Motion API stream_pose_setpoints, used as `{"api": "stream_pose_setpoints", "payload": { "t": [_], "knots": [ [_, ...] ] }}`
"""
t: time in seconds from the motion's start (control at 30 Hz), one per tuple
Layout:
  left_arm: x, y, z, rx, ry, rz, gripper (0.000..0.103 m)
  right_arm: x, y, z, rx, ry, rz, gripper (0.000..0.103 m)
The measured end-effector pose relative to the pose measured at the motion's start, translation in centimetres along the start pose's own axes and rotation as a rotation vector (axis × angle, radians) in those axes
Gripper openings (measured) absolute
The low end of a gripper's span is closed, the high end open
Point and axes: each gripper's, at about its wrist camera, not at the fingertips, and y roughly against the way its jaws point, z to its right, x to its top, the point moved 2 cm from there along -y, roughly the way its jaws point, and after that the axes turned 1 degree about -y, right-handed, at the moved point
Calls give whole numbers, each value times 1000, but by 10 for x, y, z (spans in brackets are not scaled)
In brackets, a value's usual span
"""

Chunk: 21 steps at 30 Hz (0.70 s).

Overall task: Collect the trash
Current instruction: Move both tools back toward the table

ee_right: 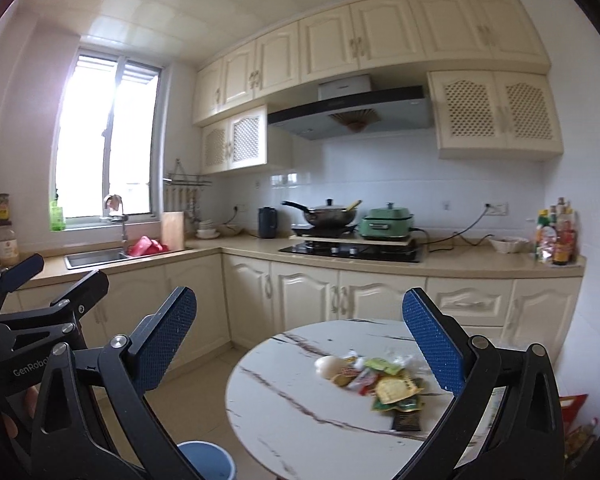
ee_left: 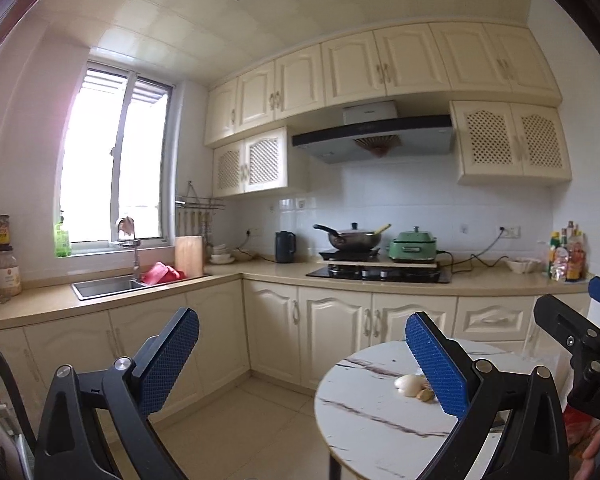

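While both grippers hover wide open, empty, wrapper pile [ee_right: 384,380] lies on round marble table [ee_right: 300,420], ahead-right of right gripper [ee_right: 300,344], nearer than left gripper [ee_left: 302,356]; blue bin [ee_right: 208,460] below table's left edge.

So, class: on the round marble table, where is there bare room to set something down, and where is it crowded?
The round marble table is bare on its near-left half, beside the blue bin. It is crowded right of centre, where the pile of colourful snack wrappers and a pale eggshell lie.
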Motion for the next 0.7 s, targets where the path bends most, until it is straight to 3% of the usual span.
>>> {"api": "stream_pose_setpoints", "payload": {
  "t": [0.23,0.4,0.7],
  "knots": [
    [10,-52,17,-41,-25,-53,102,-14,-19,45,-72,-23,-31,103],
    [12,-107,38,-80,-56,-156,102,-33,-40,90,-134,-67,-93,103],
    [-8,-210,83,-207,-90,-374,102,-101,-108,183,-246,-171,-321,103]
  ]
}}
